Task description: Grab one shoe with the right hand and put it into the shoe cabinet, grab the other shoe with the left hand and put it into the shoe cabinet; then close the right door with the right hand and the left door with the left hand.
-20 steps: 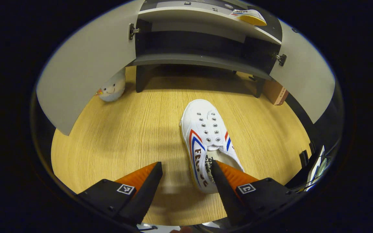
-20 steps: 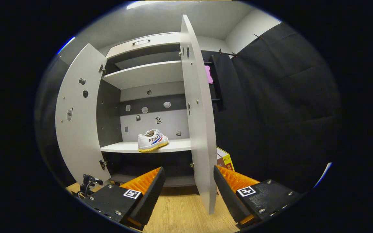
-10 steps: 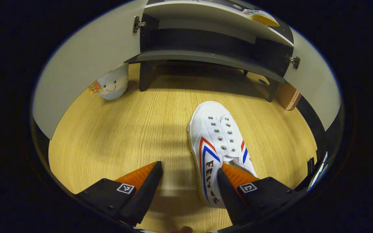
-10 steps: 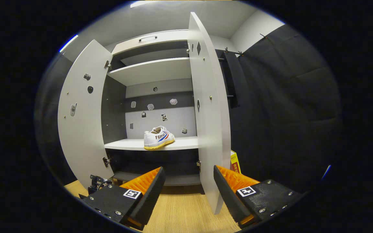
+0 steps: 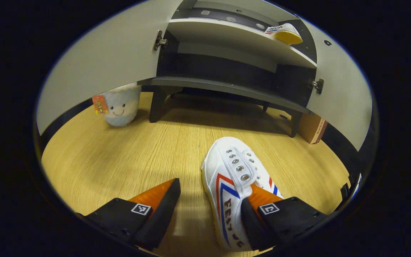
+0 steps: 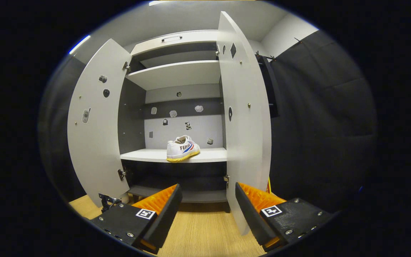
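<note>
Progress is sitting near halfway: one shoe (image 6: 183, 148) is resting on the cabinet shelf (image 6: 198, 155), the other shoe (image 5: 234, 185) is lying on the floor (image 5: 120, 160). Left tool (image 5: 211, 210) is spread around its side, right tool (image 6: 205, 210) is spread and empty; both doors are standing open.

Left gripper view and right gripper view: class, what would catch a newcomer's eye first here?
The white shoe on the wooden floor, with one finger of the open left gripper at its opening. Next, the shoe cabinet, both doors wide open, with the other shoe on its middle shelf. A plush toy sits beside the cabinet.
</note>
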{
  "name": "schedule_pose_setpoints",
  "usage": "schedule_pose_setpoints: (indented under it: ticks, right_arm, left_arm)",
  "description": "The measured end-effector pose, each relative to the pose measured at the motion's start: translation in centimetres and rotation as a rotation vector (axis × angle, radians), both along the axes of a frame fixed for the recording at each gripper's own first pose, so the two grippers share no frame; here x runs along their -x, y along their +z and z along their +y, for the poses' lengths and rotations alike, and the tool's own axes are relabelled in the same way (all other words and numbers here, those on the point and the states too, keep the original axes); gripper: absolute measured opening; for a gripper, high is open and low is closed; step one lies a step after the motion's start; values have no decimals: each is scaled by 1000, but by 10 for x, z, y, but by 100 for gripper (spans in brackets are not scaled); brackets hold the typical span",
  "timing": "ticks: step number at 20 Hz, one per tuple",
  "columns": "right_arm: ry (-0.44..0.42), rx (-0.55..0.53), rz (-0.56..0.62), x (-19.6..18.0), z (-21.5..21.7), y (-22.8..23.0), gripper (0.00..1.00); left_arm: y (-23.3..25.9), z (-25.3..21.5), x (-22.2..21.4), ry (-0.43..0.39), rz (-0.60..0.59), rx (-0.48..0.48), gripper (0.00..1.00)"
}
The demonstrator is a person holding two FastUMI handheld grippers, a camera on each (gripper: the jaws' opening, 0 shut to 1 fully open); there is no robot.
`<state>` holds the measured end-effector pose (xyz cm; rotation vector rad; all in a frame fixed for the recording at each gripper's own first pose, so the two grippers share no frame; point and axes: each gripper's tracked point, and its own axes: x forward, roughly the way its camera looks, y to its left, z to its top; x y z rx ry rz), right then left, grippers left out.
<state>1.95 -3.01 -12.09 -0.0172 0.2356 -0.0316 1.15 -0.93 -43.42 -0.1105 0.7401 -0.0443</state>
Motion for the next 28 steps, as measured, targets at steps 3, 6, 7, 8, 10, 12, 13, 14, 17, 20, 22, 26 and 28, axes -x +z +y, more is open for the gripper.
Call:
schedule_pose_setpoints:
  ticks: [3, 6, 7, 8, 10, 12, 13, 14, 17, 20, 22, 26, 28]
  right_arm:
    - [0, 6, 5, 1, 1, 0, 92]
    - [-1, 6, 7, 2, 1, 1, 92]
    - [1, 7, 6, 3, 2, 2, 92]
    - [3, 9, 5, 3, 3, 2, 92]
    - [8, 9, -3, 3, 5, 4, 92]
    - [17, 5, -8, 3, 9, 6, 92]
    - [21, 6, -16, 3, 10, 8, 92]
    - [24, 10, -25, 3, 11, 10, 92]
    - [30, 29, -44, 3, 12, 14, 92]
    - [42, 23, -65, 2, 17, 20, 92]
    - [51, 11, -77, 3, 20, 25, 92]
    - [63, -9, -93, 9, 23, 34, 92]
    - [56, -13, -104, 14, 21, 39, 92]
  left_arm:
    - [3, -14, -4, -6, -24, 6, 61]
    - [2, -2, -6, 75, -26, -39, 37]
    - [1, 2, -9, 89, -25, -37, 22]
    - [1, 2, -9, 88, -28, -34, 18]
    - [3, 2, -9, 78, -20, -47, 12]
    - [14, 7, -8, 106, -14, -53, 10]
    - [28, 10, -5, 131, -26, -45, 9]
    - [48, 12, 0, 154, -46, -42, 9]
    - [145, 14, 5, 193, -167, -34, 9]
    - [254, 13, -29, 195, -312, -13, 9]
    - [317, 12, -66, 189, -386, -25, 9]
    - [384, 5, -153, 164, -446, -49, 8]
    - [381, -4, -203, 157, -413, -17, 9]
